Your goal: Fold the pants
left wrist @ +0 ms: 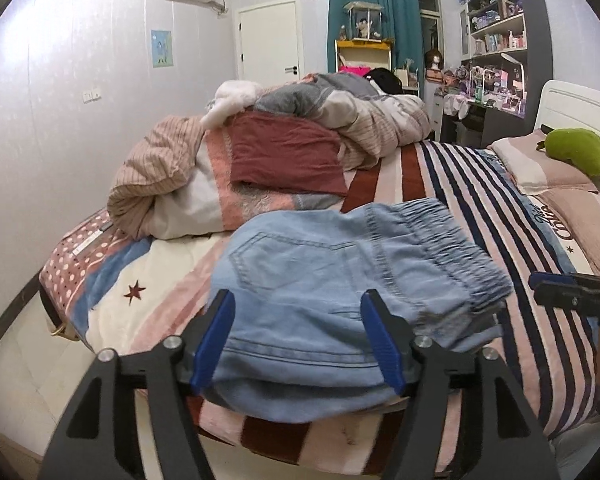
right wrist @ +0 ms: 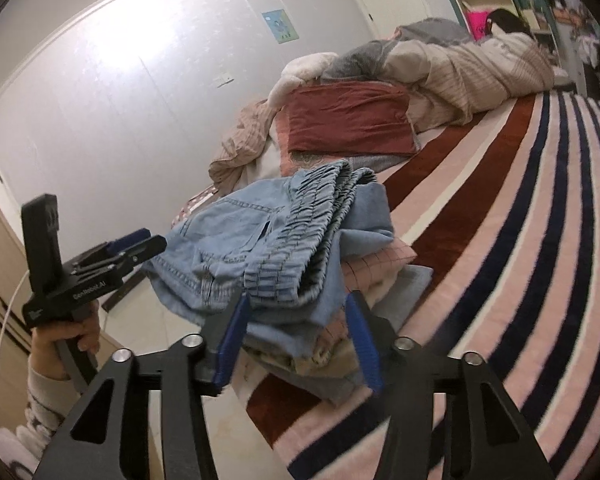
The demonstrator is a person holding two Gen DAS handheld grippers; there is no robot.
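Light blue denim pants [left wrist: 340, 280] lie folded on the striped bed, elastic waistband to the right. In the right wrist view the pants [right wrist: 268, 240] top a stack of folded clothes [right wrist: 364, 280]. My left gripper [left wrist: 300, 320] is open, its blue-padded fingers spread over the near edge of the pants, holding nothing. My right gripper [right wrist: 296, 320] is open just in front of the stack's waistband end, empty. The right gripper also shows at the right edge of the left wrist view [left wrist: 572, 288]; the left gripper shows hand-held in the right wrist view [right wrist: 132, 248].
A striped blanket [left wrist: 500, 220] covers the bed. A heap of quilts and a dark red folded cloth [left wrist: 284, 156] lie at the far side. A pillow with a green plush toy [left wrist: 576, 152] is at the right. Floor lies beyond the near bed edge [left wrist: 28, 380].
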